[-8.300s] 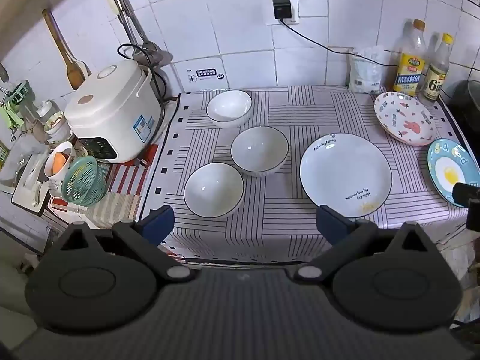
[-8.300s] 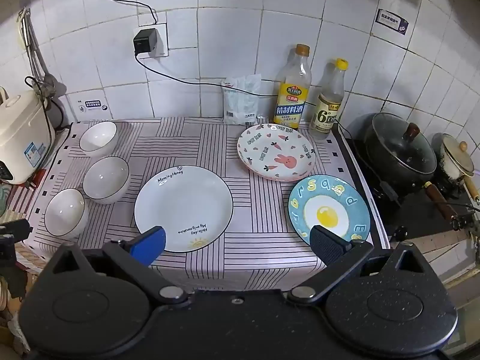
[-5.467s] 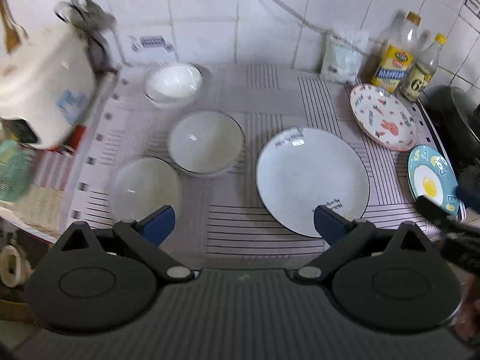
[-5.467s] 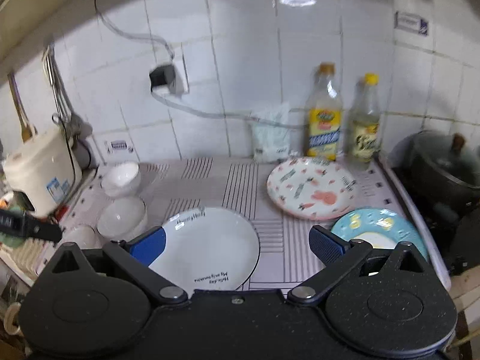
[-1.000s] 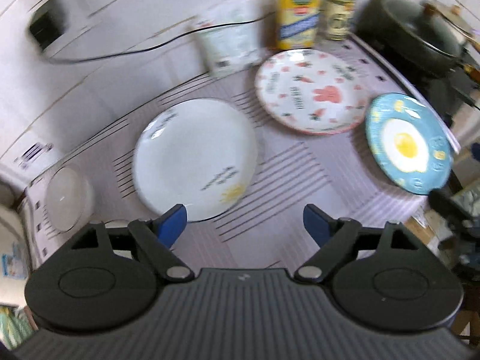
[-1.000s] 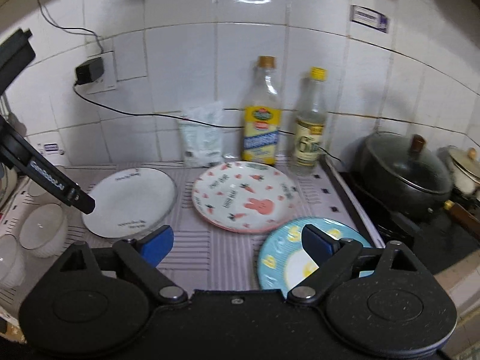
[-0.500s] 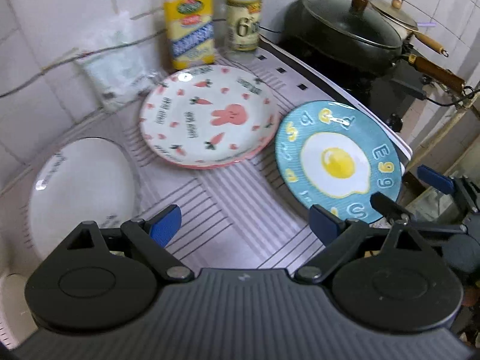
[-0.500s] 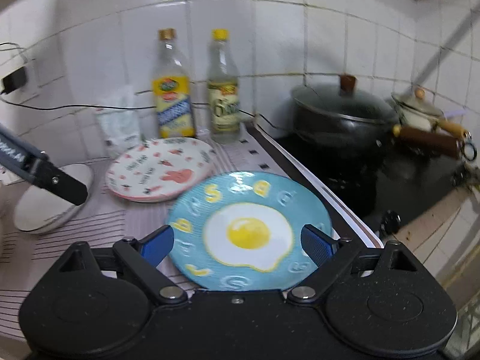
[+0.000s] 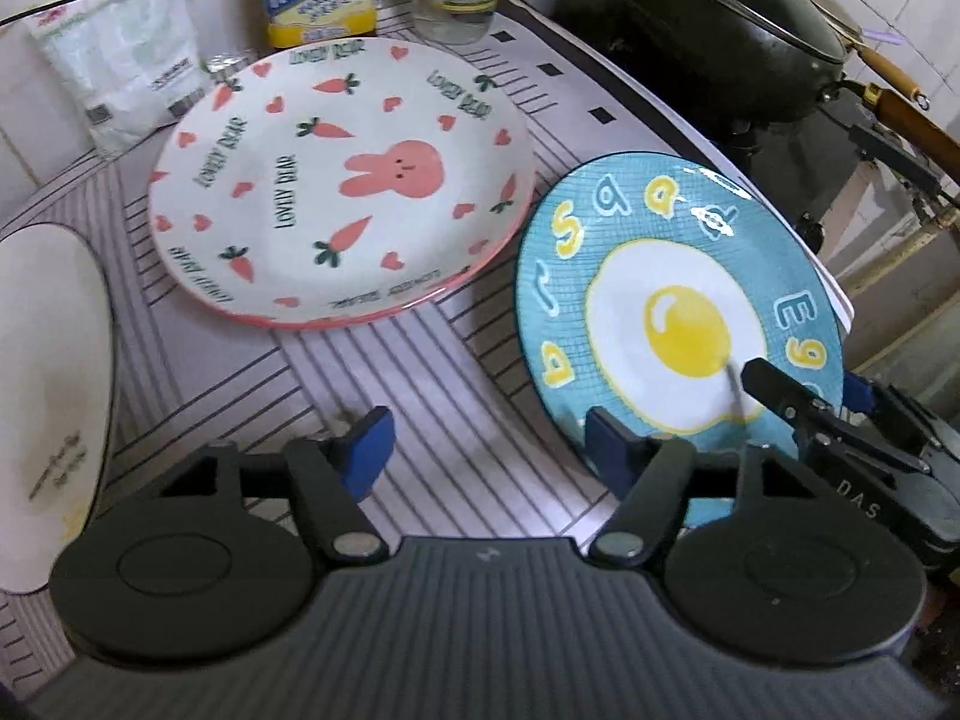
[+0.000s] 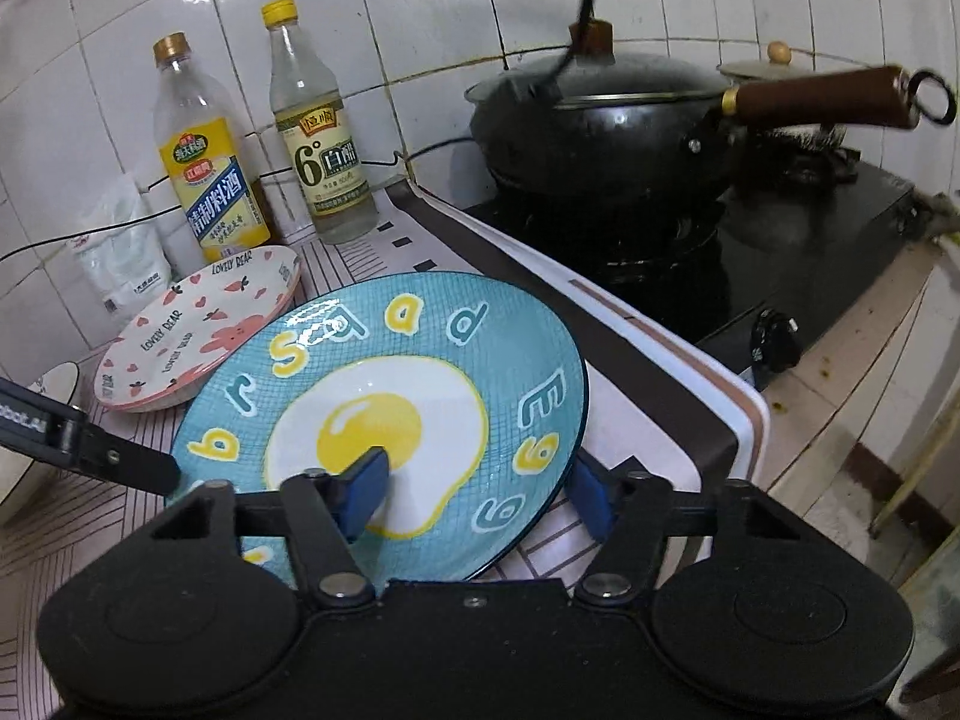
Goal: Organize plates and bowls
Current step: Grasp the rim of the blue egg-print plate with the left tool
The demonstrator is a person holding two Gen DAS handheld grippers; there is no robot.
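Note:
A blue plate with a fried-egg picture (image 9: 678, 312) (image 10: 384, 408) lies at the right end of the striped cloth. My right gripper (image 10: 474, 498) is open with its fingers either side of the plate's near edge; it also shows in the left wrist view (image 9: 804, 402). My left gripper (image 9: 489, 450) is open and empty, just left of the blue plate's near edge. A pink-rimmed rabbit plate (image 9: 336, 180) (image 10: 198, 324) lies behind and to the left. A big white plate (image 9: 48, 372) lies at the far left.
Two bottles (image 10: 204, 162) (image 10: 318, 126) and a white packet (image 9: 120, 54) stand against the tiled wall. A black wok with a lid (image 10: 600, 120) sits on the stove to the right, its wooden handle (image 10: 822, 96) pointing right. The counter edge (image 10: 690, 372) runs beside the blue plate.
Both grippers have moved right from the bowls to the blue plate. In the last half second the right gripper has closed in on its near edge and narrowed.

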